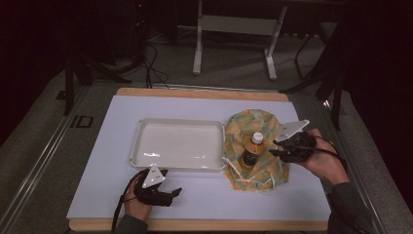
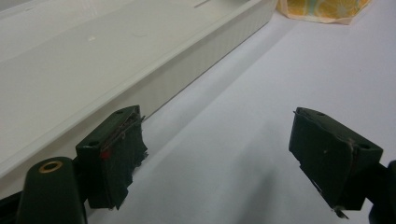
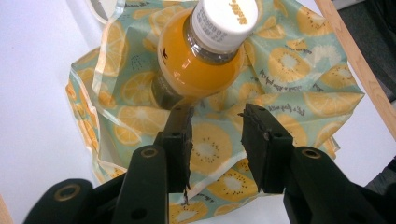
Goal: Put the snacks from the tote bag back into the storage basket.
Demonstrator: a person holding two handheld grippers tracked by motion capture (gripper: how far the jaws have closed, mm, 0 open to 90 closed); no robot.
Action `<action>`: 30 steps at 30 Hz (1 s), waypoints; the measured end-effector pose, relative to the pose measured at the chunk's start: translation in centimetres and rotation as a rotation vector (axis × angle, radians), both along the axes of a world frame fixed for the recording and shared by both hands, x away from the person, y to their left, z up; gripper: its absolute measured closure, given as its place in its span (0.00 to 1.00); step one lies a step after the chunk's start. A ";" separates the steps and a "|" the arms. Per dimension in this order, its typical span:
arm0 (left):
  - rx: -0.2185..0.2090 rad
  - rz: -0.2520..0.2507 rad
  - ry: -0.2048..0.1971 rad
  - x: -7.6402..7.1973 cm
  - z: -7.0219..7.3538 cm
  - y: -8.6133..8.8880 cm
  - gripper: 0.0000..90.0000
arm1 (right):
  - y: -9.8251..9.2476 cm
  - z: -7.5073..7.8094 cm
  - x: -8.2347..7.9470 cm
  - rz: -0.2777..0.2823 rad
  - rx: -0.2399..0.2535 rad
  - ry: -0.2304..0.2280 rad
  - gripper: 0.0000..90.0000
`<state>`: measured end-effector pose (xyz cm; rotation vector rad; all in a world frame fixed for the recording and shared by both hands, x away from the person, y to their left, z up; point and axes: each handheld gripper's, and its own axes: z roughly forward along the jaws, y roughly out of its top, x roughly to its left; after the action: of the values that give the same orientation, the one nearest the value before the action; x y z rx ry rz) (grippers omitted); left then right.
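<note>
An orange juice bottle [image 1: 252,148] [image 3: 201,65] with a white cap stands upright inside a fruit-print cloth bag [image 1: 243,124] [image 3: 289,65] on the white mat. My right gripper [image 1: 273,147] [image 3: 217,135] is just right of the bottle, its jaws drawn close together on a fold of the bag's fabric; the bottle lies beyond their tips, untouched. My left gripper [image 1: 170,181] [image 2: 215,154] rests low on the mat at the front, jaws wide apart and empty, beside the near wall of a white tray [image 1: 180,121] [image 2: 210,56].
The shallow tray holds nothing and sits left of the bag. The white mat [image 1: 219,195] covers a wooden board [image 1: 195,225] whose edge shows at front and back. Dark floor, cables and a stand's legs [image 1: 197,58] lie beyond the table.
</note>
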<state>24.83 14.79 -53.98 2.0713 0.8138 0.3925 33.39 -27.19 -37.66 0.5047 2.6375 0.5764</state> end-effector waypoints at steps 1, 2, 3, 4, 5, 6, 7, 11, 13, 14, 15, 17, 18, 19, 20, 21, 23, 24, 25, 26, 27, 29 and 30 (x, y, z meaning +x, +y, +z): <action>0.000 0.000 0.000 0.0 0.0 0.0 0.20 | 0.1 0.0 0.0 0.001 0.000 0.002 0.70; 0.000 0.000 0.000 0.0 0.0 0.0 0.20 | 0.2 0.2 0.1 0.003 -0.005 0.005 0.70; 0.000 -0.001 0.000 0.0 0.0 0.0 0.20 | 0.2 0.2 0.2 0.004 -0.005 0.006 0.70; 0.000 -0.001 0.000 0.0 0.0 0.0 0.20 | 0.2 0.2 0.2 0.004 -0.005 0.006 0.70; 0.000 -0.001 0.001 0.0 0.0 0.0 0.20 | 0.3 0.3 0.2 0.007 -0.008 0.007 0.70; 0.000 0.000 0.001 0.0 0.0 0.0 0.20 | 0.4 0.4 0.3 0.009 -0.014 0.010 0.70; 0.000 -0.001 0.001 0.0 0.0 0.0 0.20 | 0.5 0.4 0.4 0.010 -0.015 0.011 0.70; 0.000 -0.001 0.001 0.0 0.0 0.0 0.20 | 0.7 0.6 0.5 0.015 -0.018 0.016 0.70; 0.000 -0.001 0.001 0.0 0.0 0.0 0.20 | 0.8 0.8 0.6 0.017 -0.020 0.020 0.70; 0.000 -0.001 0.001 0.0 0.0 0.0 0.20 | 0.9 0.9 0.7 0.022 -0.020 0.022 0.70; 0.000 -0.001 0.001 0.0 0.0 0.0 0.20 | 1.0 0.9 0.8 0.024 -0.023 0.025 0.70; 0.000 -0.001 0.001 0.0 0.0 0.0 0.20 | 1.0 1.0 0.8 0.025 -0.029 0.027 0.70; 0.000 -0.001 0.001 0.0 0.0 0.0 0.20 | 1.1 1.0 0.9 0.027 -0.034 0.027 0.70; 0.000 -0.001 0.001 0.0 0.0 0.0 0.20 | 1.2 1.1 1.0 0.026 -0.032 0.031 0.70; 0.000 -0.001 0.001 0.0 0.0 0.0 0.20 | 1.2 1.1 1.0 0.026 -0.032 0.031 0.70; -0.001 -0.001 0.002 0.0 0.0 0.0 0.20 | 1.2 1.1 1.0 0.030 -0.034 0.031 0.70; -0.001 -0.001 0.002 0.0 0.0 0.0 0.20 | 1.4 1.2 1.1 0.035 -0.041 0.034 0.70; 0.000 -0.001 0.002 0.0 0.0 0.0 0.20 | 1.5 1.2 1.2 0.036 -0.043 0.038 0.70; 0.000 -0.001 0.002 0.0 0.0 0.0 0.20 | 1.6 1.2 1.3 0.039 -0.046 0.041 0.70; 0.000 -0.002 0.002 0.0 0.0 0.0 0.20 | 1.6 1.2 1.3 0.039 -0.046 0.041 0.70; 0.000 -0.002 0.002 0.0 0.0 0.0 0.20 | 1.7 1.2 1.4 0.039 -0.048 0.043 0.70; 0.000 -0.002 0.002 0.0 0.0 0.0 0.20 | 1.8 1.2 1.5 0.042 -0.053 0.047 0.70; -0.001 -0.002 0.002 0.0 0.0 0.0 0.20 | 1.9 1.2 1.5 0.039 -0.057 0.051 0.70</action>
<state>24.84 14.78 -53.99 2.0720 0.8132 0.3894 34.88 -25.26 -36.44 0.4576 2.7096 0.5044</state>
